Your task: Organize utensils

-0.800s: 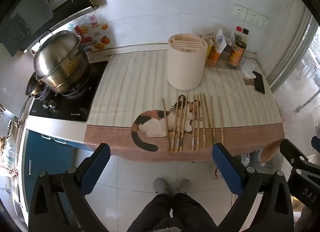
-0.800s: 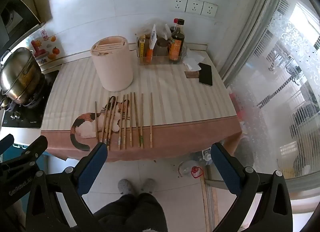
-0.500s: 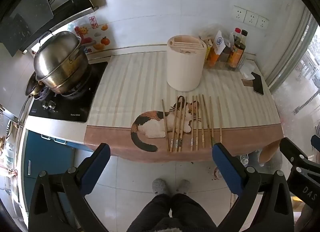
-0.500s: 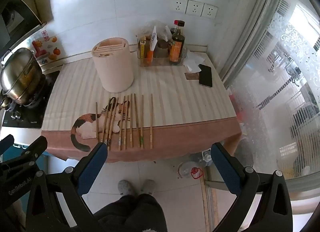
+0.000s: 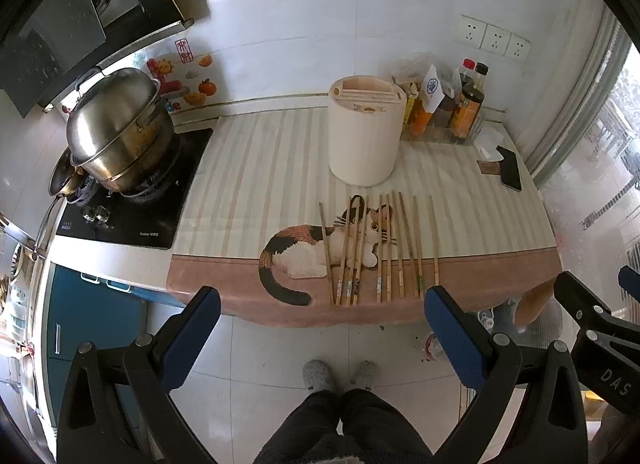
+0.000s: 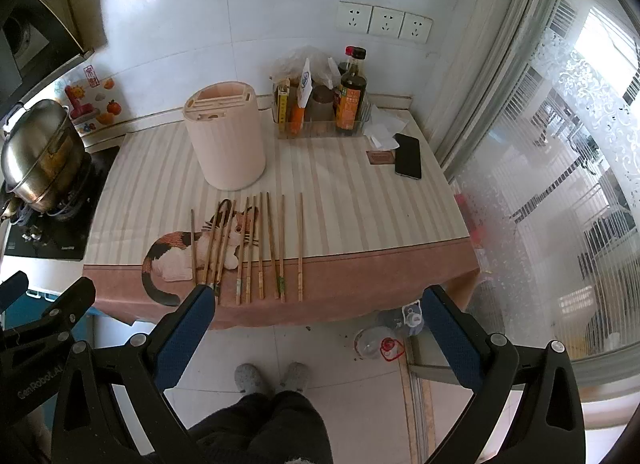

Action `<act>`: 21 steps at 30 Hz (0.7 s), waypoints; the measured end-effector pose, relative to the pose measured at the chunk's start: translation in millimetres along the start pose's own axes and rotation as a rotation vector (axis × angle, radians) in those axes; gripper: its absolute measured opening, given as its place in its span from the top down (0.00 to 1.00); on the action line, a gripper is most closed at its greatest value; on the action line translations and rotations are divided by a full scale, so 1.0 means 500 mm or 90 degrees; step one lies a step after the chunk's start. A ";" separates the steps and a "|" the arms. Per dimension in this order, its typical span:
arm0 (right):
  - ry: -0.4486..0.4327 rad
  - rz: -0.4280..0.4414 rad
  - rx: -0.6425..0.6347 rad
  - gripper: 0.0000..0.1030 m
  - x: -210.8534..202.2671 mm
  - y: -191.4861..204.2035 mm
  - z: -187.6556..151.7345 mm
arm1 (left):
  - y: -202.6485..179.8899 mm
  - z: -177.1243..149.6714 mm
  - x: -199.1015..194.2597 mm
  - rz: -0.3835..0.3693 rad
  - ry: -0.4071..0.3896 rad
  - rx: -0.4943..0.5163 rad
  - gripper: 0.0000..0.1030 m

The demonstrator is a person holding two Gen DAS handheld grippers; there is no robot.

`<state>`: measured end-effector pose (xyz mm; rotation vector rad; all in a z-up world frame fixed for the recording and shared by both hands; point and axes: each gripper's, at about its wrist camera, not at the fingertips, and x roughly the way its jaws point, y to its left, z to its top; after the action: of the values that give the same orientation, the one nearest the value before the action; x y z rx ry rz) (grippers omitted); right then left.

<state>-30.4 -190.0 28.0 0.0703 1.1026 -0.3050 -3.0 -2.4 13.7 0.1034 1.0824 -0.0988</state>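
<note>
Several wooden chopsticks (image 5: 380,250) (image 6: 260,248) lie side by side on a striped table cloth with a cat picture, their ends near the front edge. Behind them stands a cream utensil holder (image 5: 365,132) (image 6: 226,136) with slots in its top. My left gripper (image 5: 320,304) hangs open above the floor, short of the counter's front edge, nothing between its blue pads. My right gripper (image 6: 316,304) is also open and empty, just in front of the cloth's edge; its left pad overlaps the near ends of some chopsticks in the picture.
A steel pot (image 5: 116,132) sits on the stove at the left. Sauce bottles (image 6: 350,92) in a clear tray, a phone (image 6: 408,156) and papers stand at the back right. A glass door (image 6: 560,184) runs along the right. A person's legs and slippers (image 5: 340,376) are below.
Both grippers have drifted slightly, so the counter sits a little differently in each view. Jaws stay wide open; the chopsticks and holder have not moved.
</note>
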 end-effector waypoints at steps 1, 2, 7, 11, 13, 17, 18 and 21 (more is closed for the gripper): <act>-0.001 0.000 -0.001 0.00 -0.001 0.000 -0.001 | 0.000 0.001 0.000 0.000 0.000 0.000 0.00; -0.002 0.001 -0.001 0.00 -0.002 0.000 -0.001 | -0.001 0.001 0.000 0.000 0.001 0.000 0.00; -0.003 0.001 -0.001 0.00 -0.003 0.001 -0.002 | -0.003 0.000 -0.001 0.000 0.001 -0.001 0.00; -0.003 0.000 -0.002 0.00 -0.003 0.000 -0.001 | -0.004 0.000 -0.002 0.000 0.000 -0.001 0.00; -0.003 0.001 -0.001 0.00 -0.004 0.000 -0.001 | -0.006 0.000 -0.003 0.001 -0.001 -0.001 0.00; -0.005 0.001 -0.001 0.00 -0.009 -0.001 -0.002 | -0.006 0.001 -0.005 0.001 -0.002 -0.001 0.00; -0.006 0.000 -0.002 0.00 -0.010 -0.002 -0.003 | -0.007 0.002 -0.007 0.001 -0.002 -0.001 0.00; -0.008 0.000 -0.004 0.00 -0.014 -0.005 -0.001 | -0.008 0.003 -0.008 0.001 -0.003 -0.001 0.00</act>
<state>-34.4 -190.6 34.3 0.0624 1.0903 -0.3013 -4.0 -6.5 17.7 0.1030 1.0772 -0.0974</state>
